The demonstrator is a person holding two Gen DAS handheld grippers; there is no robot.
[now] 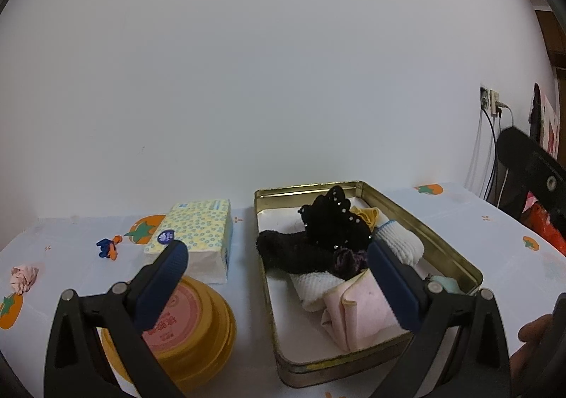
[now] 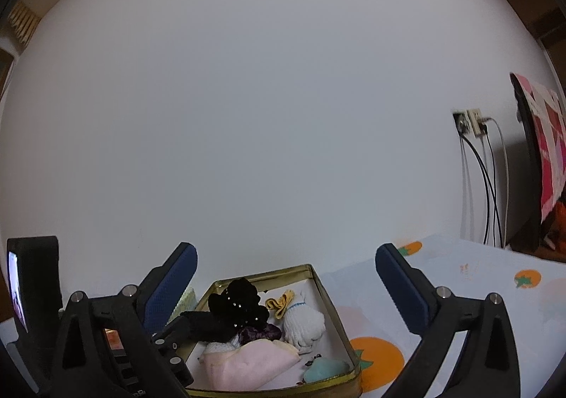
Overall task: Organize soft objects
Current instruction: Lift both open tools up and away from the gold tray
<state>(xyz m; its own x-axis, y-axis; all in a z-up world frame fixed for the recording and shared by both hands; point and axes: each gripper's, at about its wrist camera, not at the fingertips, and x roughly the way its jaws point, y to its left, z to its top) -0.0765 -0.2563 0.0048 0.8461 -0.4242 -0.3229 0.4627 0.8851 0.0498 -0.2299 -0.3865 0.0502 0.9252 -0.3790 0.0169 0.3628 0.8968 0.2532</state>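
Soft pieces gathered in the gold tin (image 1: 445, 249) on the bench (image 1: 70, 270) to keep them together: black fuzzy cloth (image 1: 290, 249), pink cloth (image 1: 357, 309), white knit roll (image 1: 399, 242). Both sets of fingers released, left gripper (image 1: 277, 276) and right gripper (image 2: 286, 286) holding nothing; pink scrap (image 1: 23, 277) left outside, likely next

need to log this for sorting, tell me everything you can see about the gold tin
The gold tin is a shallow rectangular metal box, open, with no lid on it. Its brassy walls look worn, and its floor is pale. It sits flat on the fruit-print tablecloth, right of the tissue pack. Inside it lie soft items, among them a black beaded piece.
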